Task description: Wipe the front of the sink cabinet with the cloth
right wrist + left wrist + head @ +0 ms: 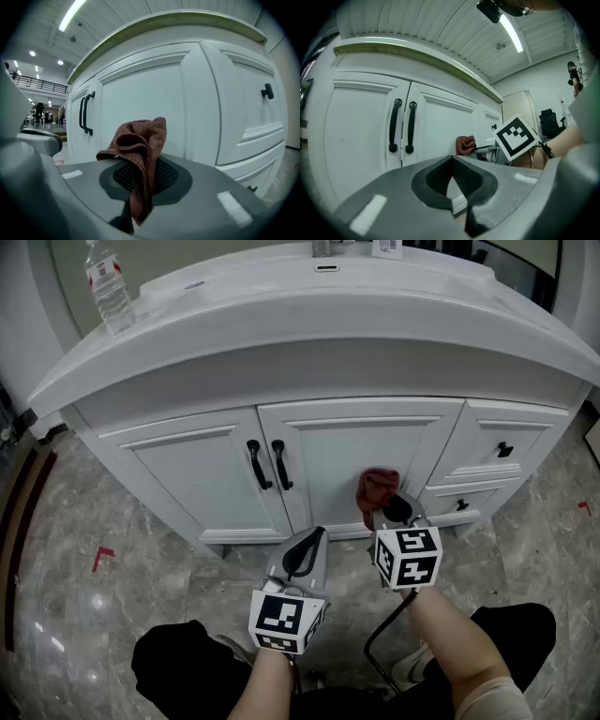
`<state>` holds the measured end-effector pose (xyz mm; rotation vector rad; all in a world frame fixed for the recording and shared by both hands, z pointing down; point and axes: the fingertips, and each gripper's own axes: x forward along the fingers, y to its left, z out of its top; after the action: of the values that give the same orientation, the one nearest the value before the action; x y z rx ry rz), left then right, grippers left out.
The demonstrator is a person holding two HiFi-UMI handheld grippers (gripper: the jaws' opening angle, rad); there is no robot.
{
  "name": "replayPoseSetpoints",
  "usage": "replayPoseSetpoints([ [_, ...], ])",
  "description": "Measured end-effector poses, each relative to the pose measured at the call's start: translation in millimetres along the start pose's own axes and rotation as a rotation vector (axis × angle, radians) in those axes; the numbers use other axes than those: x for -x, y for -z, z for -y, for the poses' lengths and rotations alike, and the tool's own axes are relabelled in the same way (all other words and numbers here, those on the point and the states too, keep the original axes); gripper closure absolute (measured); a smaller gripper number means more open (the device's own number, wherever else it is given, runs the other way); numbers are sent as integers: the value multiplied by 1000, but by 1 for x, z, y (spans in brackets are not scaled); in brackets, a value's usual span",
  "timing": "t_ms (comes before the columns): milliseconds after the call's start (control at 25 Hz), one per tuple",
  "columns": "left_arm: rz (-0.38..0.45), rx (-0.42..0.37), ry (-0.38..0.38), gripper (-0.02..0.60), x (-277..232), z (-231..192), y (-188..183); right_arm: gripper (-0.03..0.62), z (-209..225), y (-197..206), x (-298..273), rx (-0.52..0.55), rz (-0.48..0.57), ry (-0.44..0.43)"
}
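A clear plastic water bottle [111, 292] stands on the left end of the white countertop. Below it, the sink cabinet [202, 470] curves outward, white and smooth, with framed panel doors. Two slim black handles [269, 465] stand upright side by side where the doors meet. A red tape mark [101, 557] lies on the glossy grey marble floor to the left.

The left gripper [316, 533] hovers low, short of the cabinet and below the handles. In the left gripper view its jaws [452, 161] are pressed together with nothing between them.

Just to its right, the cloth [378, 488] is a bunched, rust-red knitted rag. Its long axis runs roughly upright: the crumpled upper end rises out of the jaws toward the lower right corner of the right-hand door, and a narrow tail hangs down through the pads [161, 176]. It sits right at the door face – whether it touches cannot be told. The right gripper [389, 509] is clamped on the cloth's middle, with the dark ribbed pads squeezing it.

Further right are two stacked drawers, the upper with a small black knob [504, 449]. Nothing stands between the cloth and the door.
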<state>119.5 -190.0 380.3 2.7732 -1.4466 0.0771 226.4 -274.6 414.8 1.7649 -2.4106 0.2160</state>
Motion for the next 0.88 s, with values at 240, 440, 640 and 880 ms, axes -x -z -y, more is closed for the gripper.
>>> replayPoseSetpoints([
  [240, -2, 0, 25, 580, -13, 14, 0, 514, 47, 0, 18, -54, 9, 87],
  [440, -9, -2, 42, 581, -19, 21, 3, 514, 80, 3, 38, -78, 9, 157],
  [640, -11, -6, 58, 581, -23, 26, 4, 514, 89, 3, 47, -67, 7, 205],
  [880, -4, -10, -15, 580, -11, -1, 5, 514, 25, 8, 24, -67, 8, 62],
])
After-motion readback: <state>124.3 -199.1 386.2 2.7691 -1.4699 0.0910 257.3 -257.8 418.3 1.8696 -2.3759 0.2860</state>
